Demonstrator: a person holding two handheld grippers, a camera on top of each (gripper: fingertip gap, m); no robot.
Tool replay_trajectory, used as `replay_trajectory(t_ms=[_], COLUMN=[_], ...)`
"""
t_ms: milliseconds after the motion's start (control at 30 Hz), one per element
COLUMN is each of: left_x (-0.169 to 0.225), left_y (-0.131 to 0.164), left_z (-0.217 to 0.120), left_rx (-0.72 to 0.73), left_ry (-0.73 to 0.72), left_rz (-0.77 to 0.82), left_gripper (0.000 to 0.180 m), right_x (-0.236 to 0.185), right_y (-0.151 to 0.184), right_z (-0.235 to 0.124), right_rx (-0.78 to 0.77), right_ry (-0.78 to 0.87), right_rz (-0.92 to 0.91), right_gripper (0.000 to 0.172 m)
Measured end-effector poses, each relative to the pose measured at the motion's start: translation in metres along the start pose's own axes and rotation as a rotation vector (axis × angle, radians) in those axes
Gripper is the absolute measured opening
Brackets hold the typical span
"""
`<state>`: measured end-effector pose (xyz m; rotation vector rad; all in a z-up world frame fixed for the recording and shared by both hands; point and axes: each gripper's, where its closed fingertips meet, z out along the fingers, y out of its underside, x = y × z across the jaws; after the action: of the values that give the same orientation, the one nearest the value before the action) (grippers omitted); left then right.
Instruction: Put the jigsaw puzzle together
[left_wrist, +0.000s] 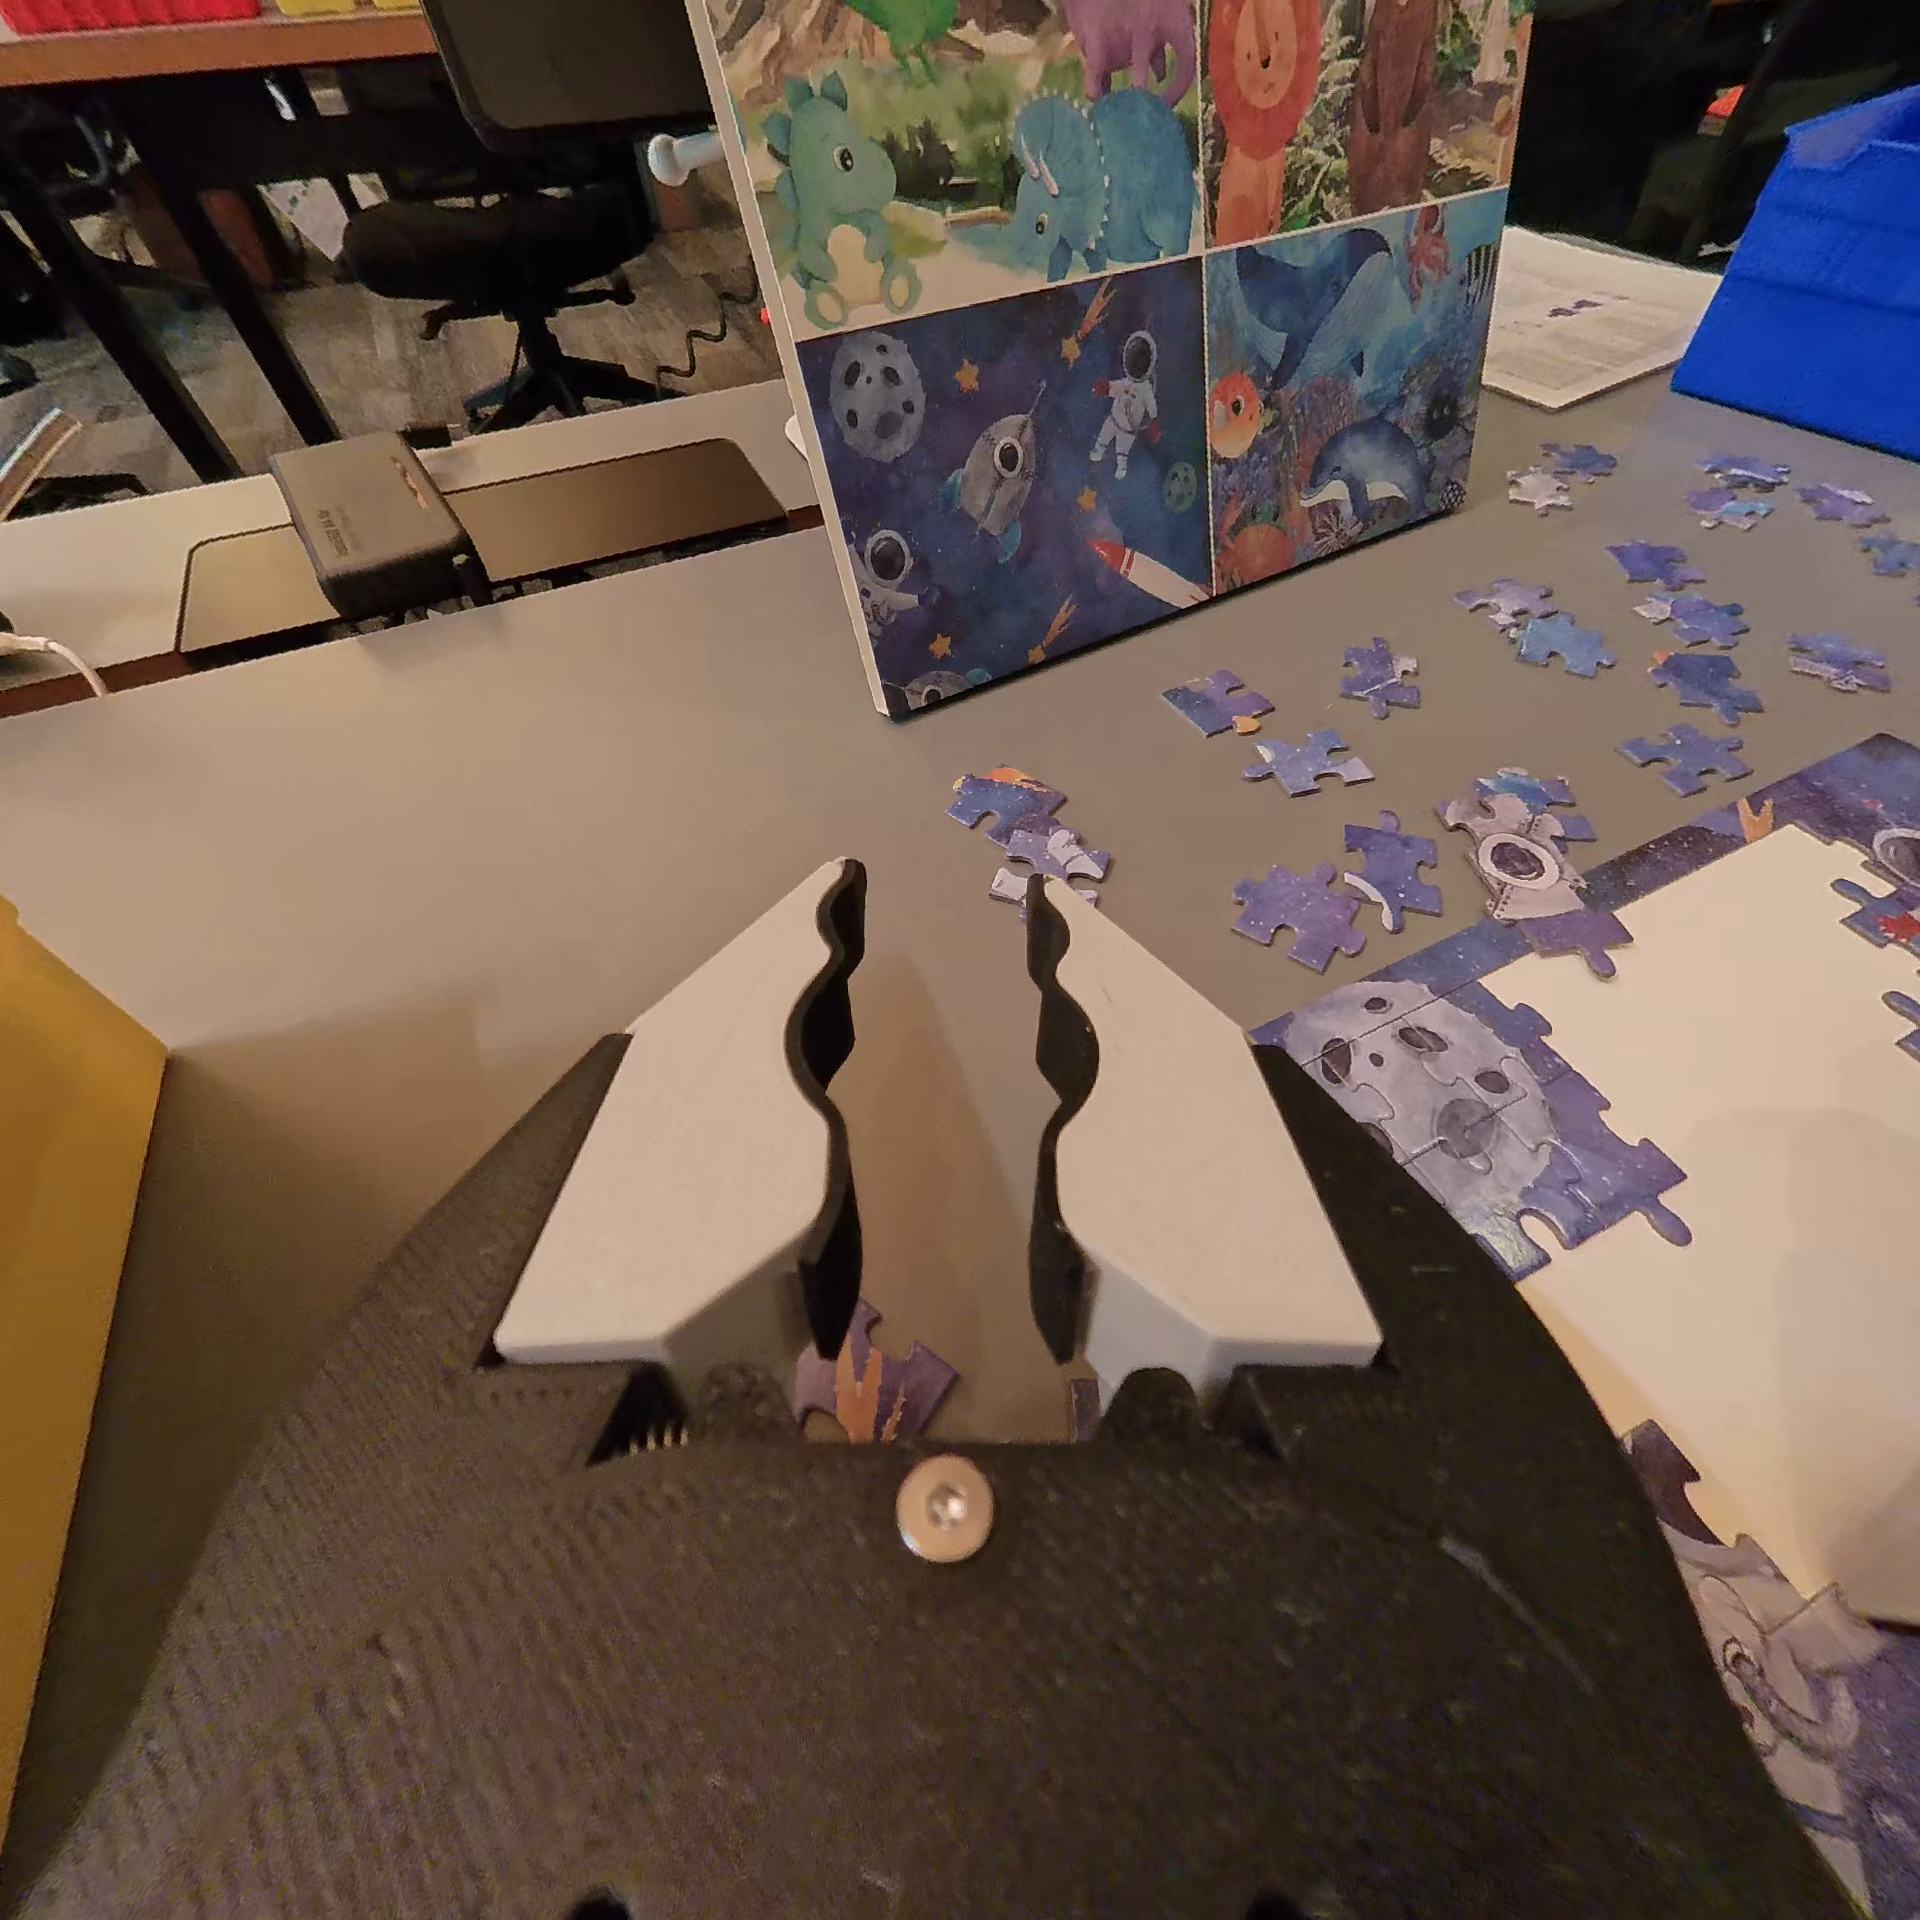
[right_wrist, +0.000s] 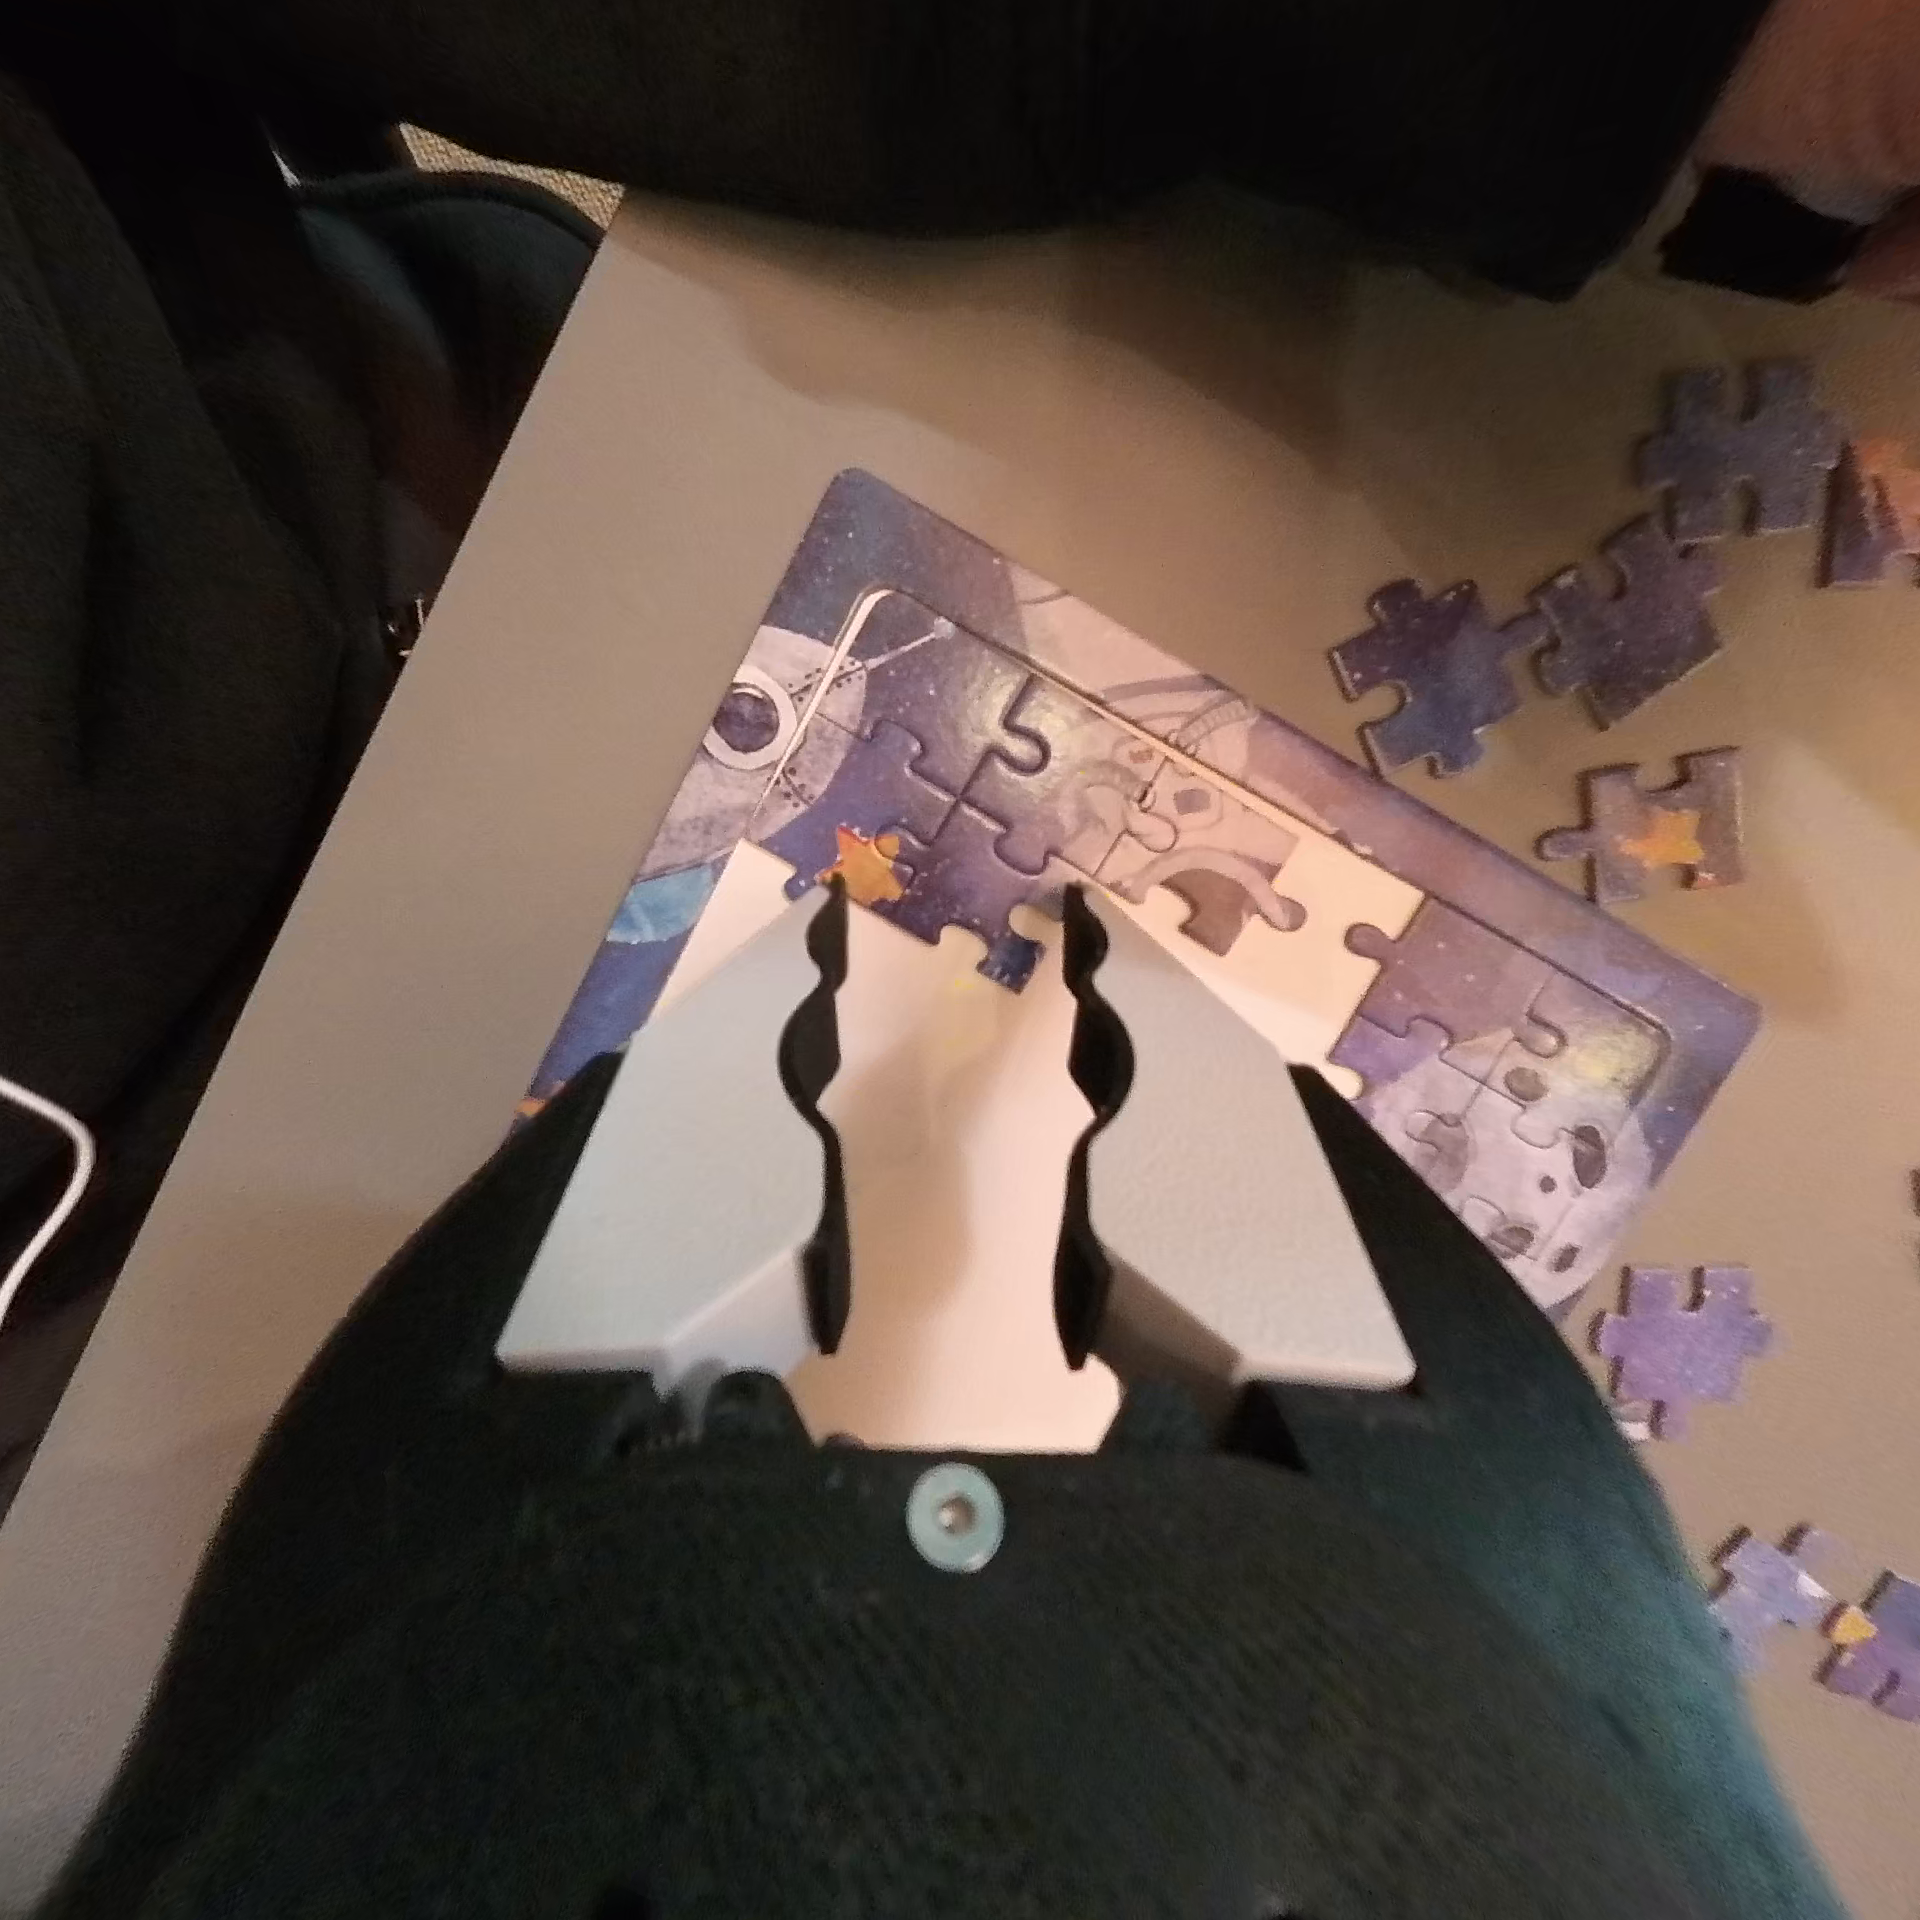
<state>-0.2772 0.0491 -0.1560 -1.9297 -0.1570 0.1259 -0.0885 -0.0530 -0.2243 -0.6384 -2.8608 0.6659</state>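
My left gripper (left_wrist: 945, 883) is open and empty, held low over the grey table (left_wrist: 520, 831). Its right fingertip (left_wrist: 1049, 904) is next to a small cluster of loose blue puzzle pieces (left_wrist: 1039, 831). Another piece with an orange comet (left_wrist: 883, 1387) lies on the table under the finger bases. My right gripper (right_wrist: 951, 894) is open and empty above the puzzle tray (right_wrist: 1340, 914). Its tips hover at the edge of the fitted pieces, the left tip by an orange star (right_wrist: 868, 862). The tray (left_wrist: 1714, 1195) also shows in the left wrist view, partly filled along its edges.
An upright picture box (left_wrist: 1143, 364) stands behind the loose pieces (left_wrist: 1683, 623). A blue bin (left_wrist: 1829, 291) and a paper sheet (left_wrist: 1579, 322) lie far right. A yellow object (left_wrist: 62, 1143) is at left. More loose pieces (right_wrist: 1434, 686) lie right of the tray. A person's dark clothing (right_wrist: 156, 520) is at the table edge. The yellow object (left_wrist: 62, 1143) lies around 15 centimeters away from my left fingertips.
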Motion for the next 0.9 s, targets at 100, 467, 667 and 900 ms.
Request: replay_trajectory(t_ms=[100, 467, 667, 900], left_x=[0.0, -0.0001, 0.0003, 0.0006], left_y=[-0.0002, -0.0002, 0.0, -0.0001], left_z=[0.0, 0.0001, 0.0004, 0.0004], left_rx=[0.001, 0.001, -0.001, -0.002], left_ry=[0.001, 0.001, 0.002, 0.002], left_rz=[-0.001, -0.002, 0.0, 0.001], left_gripper=[0.029, 0.03, 0.03, 0.03], right_x=[0.0028, 0.0004, -0.0007, 0.0009], right_y=[-0.0008, -0.001, -0.005, -0.0058], right_z=[-0.0031, 0.0029, 0.0043, 0.0016], right_rx=[0.018, 0.022, 0.034, 0.049], right_ry=[0.0, -0.073, -0.099, -0.085], right_rz=[0.026, 0.075, 0.068, 0.067], right_gripper=[0.04, 0.048, 0.048, 0.048])
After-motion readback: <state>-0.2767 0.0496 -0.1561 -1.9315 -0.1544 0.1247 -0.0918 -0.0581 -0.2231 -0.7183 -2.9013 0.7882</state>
